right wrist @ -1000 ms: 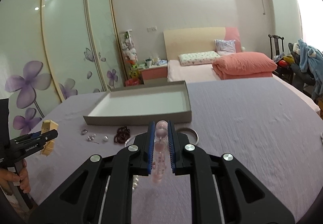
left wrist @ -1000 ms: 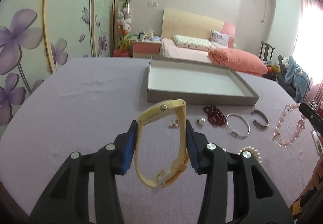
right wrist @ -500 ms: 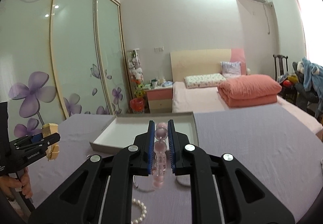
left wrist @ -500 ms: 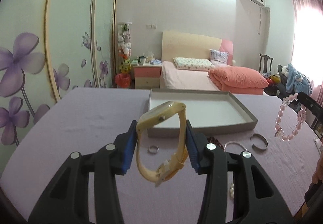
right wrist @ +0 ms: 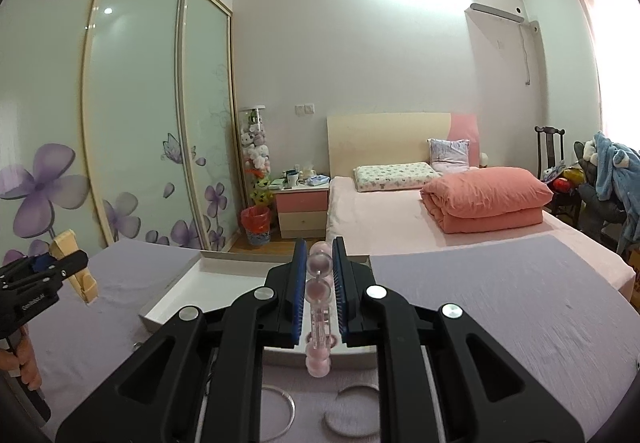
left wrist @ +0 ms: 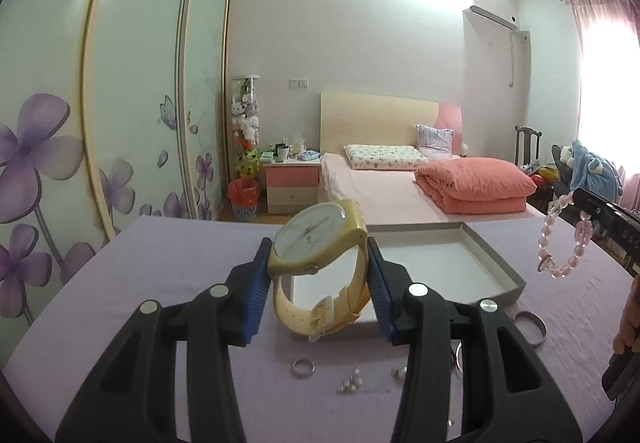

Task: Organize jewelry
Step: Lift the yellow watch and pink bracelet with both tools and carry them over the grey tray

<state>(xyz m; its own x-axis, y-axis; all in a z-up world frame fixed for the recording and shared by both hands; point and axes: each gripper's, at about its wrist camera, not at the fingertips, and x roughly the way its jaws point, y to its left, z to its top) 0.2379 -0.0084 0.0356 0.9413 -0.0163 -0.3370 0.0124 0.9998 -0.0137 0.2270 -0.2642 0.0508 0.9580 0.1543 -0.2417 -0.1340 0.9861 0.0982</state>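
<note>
My left gripper (left wrist: 319,275) is shut on a yellow wristwatch (left wrist: 320,243) and holds it above the purple table, just before the grey tray (left wrist: 496,263). My right gripper (right wrist: 318,275) is shut on a pink bead bracelet (right wrist: 319,319), which hangs between its blue pads above the tray's near edge (right wrist: 160,313). The bracelet also shows in the left wrist view (left wrist: 564,239) at the right. The watch shows at the left of the right wrist view (right wrist: 76,267).
On the purple cloth lie a silver ring (left wrist: 303,367), small pearl earrings (left wrist: 350,387), a silver cuff (left wrist: 530,327), and two bangles (right wrist: 280,407) (right wrist: 352,409). A bed (right wrist: 400,211) stands beyond the table. A wardrobe with sliding doors (right wrist: 132,123) is at left.
Both grippers have lifted their pieces off the table and moved forward toward the tray. The watch has tilted so its face shows.
</note>
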